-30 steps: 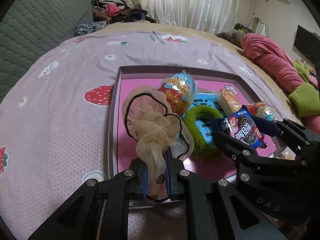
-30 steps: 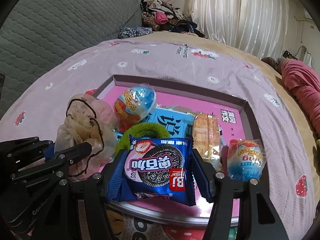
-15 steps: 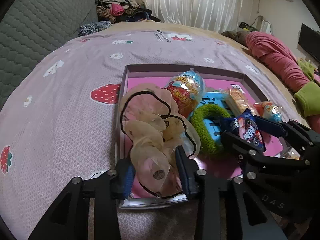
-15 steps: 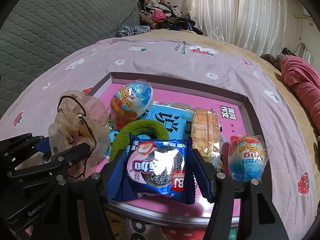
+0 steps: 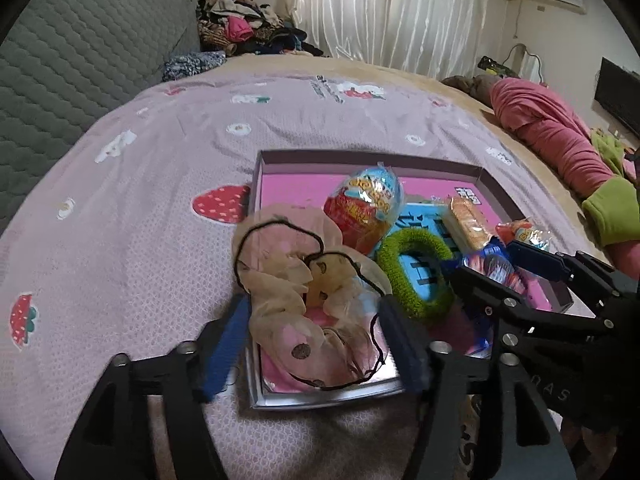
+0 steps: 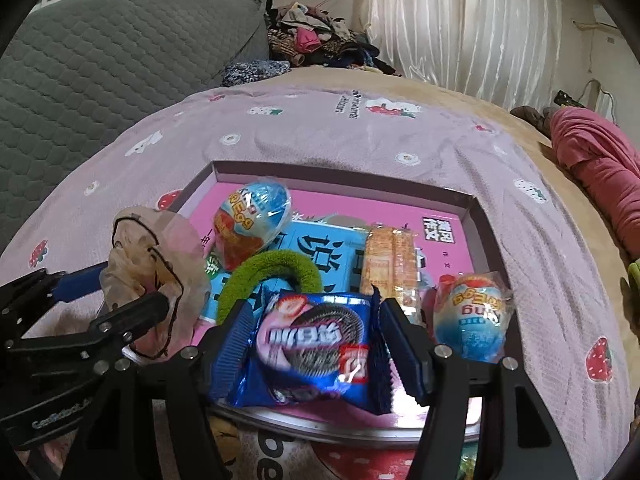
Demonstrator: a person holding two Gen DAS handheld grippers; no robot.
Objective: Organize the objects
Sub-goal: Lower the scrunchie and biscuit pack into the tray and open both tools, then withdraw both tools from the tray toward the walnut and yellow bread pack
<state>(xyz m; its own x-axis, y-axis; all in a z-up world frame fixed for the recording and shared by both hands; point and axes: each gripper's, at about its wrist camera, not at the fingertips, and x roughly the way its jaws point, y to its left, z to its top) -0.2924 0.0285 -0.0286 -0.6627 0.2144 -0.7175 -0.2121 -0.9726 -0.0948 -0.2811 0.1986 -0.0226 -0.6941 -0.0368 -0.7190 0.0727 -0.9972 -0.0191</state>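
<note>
Pink strawberry-print bedding (image 5: 160, 184) covers the bed, and a shallow tray (image 5: 360, 158) with a pink floor lies on it. Over the tray's near left corner, the left tongs (image 5: 316, 340) stand wide apart, their blue pads either side of a beige scrunchie (image 5: 296, 280) with black edging that rests loose on the tray rim and floor; whether the pads touch it is unclear. A second ago these tongs were pinched narrow on that scrunchie and held it up. Next in the tray come a foil-wrapped egg (image 6: 252, 224), a green hair tie (image 6: 268, 276) and a biscuit pack (image 6: 388, 260). Further right, the right tongs (image 6: 316, 344) are spread to the width of a blue cookie packet (image 6: 312, 344) and grip it by its edges above the tray's near side, as before. A second wrapped egg (image 6: 472, 320) sits just right of them.
</note>
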